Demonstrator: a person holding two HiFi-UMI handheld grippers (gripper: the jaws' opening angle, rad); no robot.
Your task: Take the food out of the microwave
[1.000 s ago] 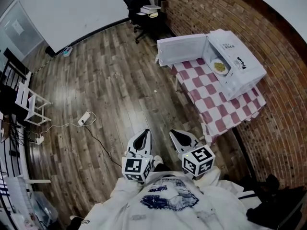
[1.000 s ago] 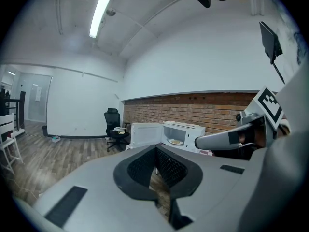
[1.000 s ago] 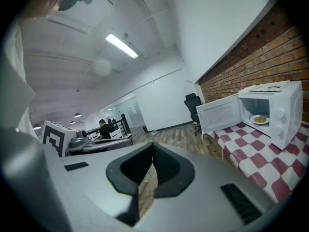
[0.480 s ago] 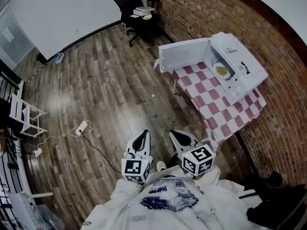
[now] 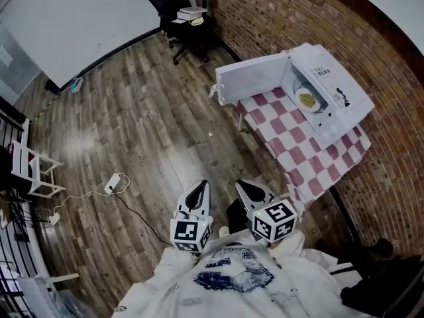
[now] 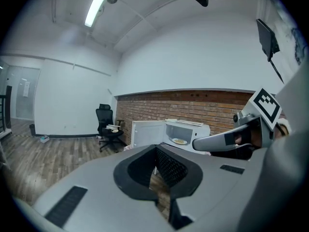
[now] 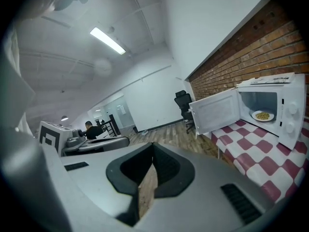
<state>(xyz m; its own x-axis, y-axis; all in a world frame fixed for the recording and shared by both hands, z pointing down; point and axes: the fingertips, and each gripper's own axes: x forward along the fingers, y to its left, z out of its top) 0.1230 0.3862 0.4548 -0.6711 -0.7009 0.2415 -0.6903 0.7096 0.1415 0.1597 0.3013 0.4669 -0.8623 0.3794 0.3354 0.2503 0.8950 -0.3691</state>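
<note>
The jaws of the left gripper [image 5: 197, 186] are pressed together, with nothing between them. The jaws of the right gripper [image 5: 246, 185] are also closed and empty. The 2 grippers are side by side above the wood floor [image 5: 146, 124], well apart from the table [image 5: 311, 161]. The plate of food [image 5: 307, 99] sits inside the microwave [image 5: 341, 88] on that table. The microwave door [image 5: 252, 78] stands open.

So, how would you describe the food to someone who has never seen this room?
Against the brick wall stands a table covered in red-and-white checks, with a white microwave on it, its door swung open. Inside sits a round white plate of yellowish food, the only thing in the cavity.
</note>
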